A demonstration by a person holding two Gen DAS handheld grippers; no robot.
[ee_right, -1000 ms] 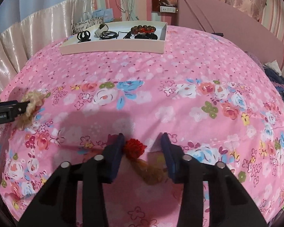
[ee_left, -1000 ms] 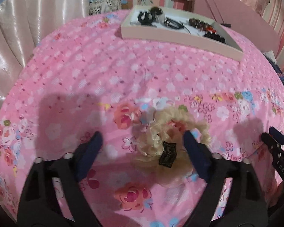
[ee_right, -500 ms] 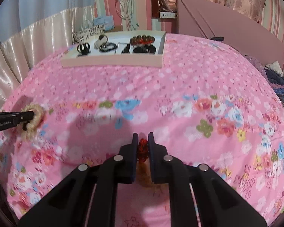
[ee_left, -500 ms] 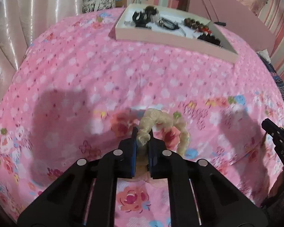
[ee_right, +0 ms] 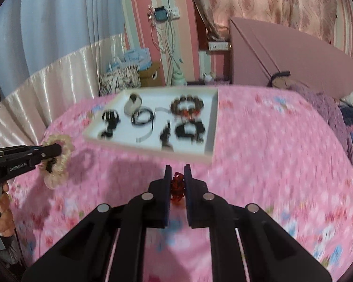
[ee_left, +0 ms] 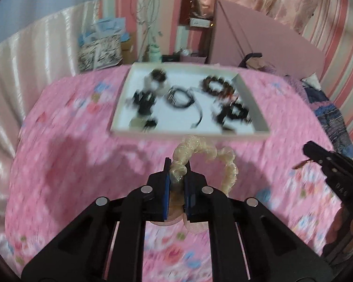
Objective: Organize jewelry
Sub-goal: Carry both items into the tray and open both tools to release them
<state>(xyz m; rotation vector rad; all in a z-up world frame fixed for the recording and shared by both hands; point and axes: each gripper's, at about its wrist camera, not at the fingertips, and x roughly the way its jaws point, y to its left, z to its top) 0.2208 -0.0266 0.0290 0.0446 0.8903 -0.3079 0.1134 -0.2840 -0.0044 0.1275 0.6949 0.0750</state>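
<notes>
My left gripper point(ee_left: 178, 164) is shut on a cream ruffled scrunchie point(ee_left: 206, 151) and holds it above the pink bedspread, just short of the white tray point(ee_left: 190, 134). The scrunchie also shows in the right wrist view point(ee_right: 58, 162), held by the left gripper point(ee_right: 57, 151). My right gripper point(ee_right: 178, 172) is shut on a small red beaded ornament point(ee_right: 178, 184), lifted near the front edge of the tray point(ee_right: 150, 150). The right gripper point(ee_left: 309, 149) appears at the right of the left wrist view. The tray holds dark bracelets, hair ties and clips.
The pink floral bedspread point(ee_left: 66, 169) covers the bed. A pink headboard point(ee_right: 282, 54) stands at the back right. Satin curtains point(ee_right: 58, 70), bags and a box are behind the tray. Folded clothes point(ee_right: 348, 122) lie at the right.
Both grippers closed on their items, lifted them off the bedspread and moved forward towards the tray, which now looks much nearer.
</notes>
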